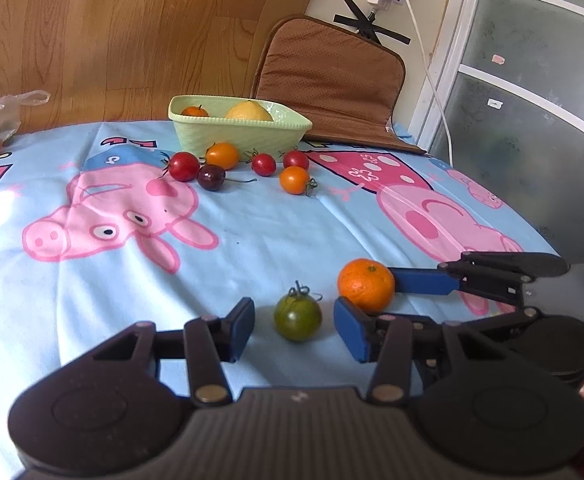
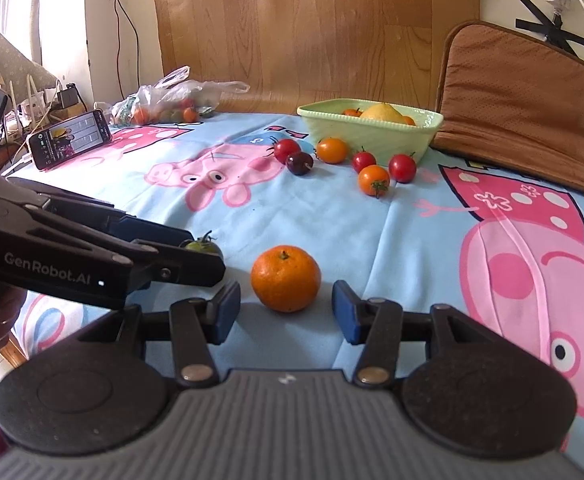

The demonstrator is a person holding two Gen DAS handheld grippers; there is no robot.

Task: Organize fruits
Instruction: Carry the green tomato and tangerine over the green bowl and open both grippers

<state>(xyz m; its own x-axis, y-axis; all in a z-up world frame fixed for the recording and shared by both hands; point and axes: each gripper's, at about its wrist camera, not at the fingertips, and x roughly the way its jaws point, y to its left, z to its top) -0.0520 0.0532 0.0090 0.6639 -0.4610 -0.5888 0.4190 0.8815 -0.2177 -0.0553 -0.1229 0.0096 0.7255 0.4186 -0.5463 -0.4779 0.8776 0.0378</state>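
Both grippers are staged at the near edge of the surface [image 1: 252, 240], each lined up on one fruit; nothing is held yet. The left gripper [image 1: 292, 328] is spread, with the green tomato [image 1: 297, 316] sitting between its pads, a gap seen on both sides. The right gripper [image 2: 286, 312] is also spread, with the mandarin [image 2: 285, 278] just ahead of and between its fingertips, no contact visible. The two fruits lie side by side near the near edge, the mandarin to the right of the tomato. The green bowl [image 1: 240, 134] sits at the far edge, already holding a lemon [image 1: 249, 111] and a small orange fruit [image 1: 195, 111]; six small tomatoes and cherries [image 1: 236, 168] are left loose just in front of it. Step judged: pre-grasp on a double pick, sorting well short of done. Next move calls for a slight advance of the right gripper so the pads reach the mandarin's widest part, then closure on both. The tomato is small, round and likely to roll, so a centred, gentle squeeze is needed. Carry to the bowl follows.
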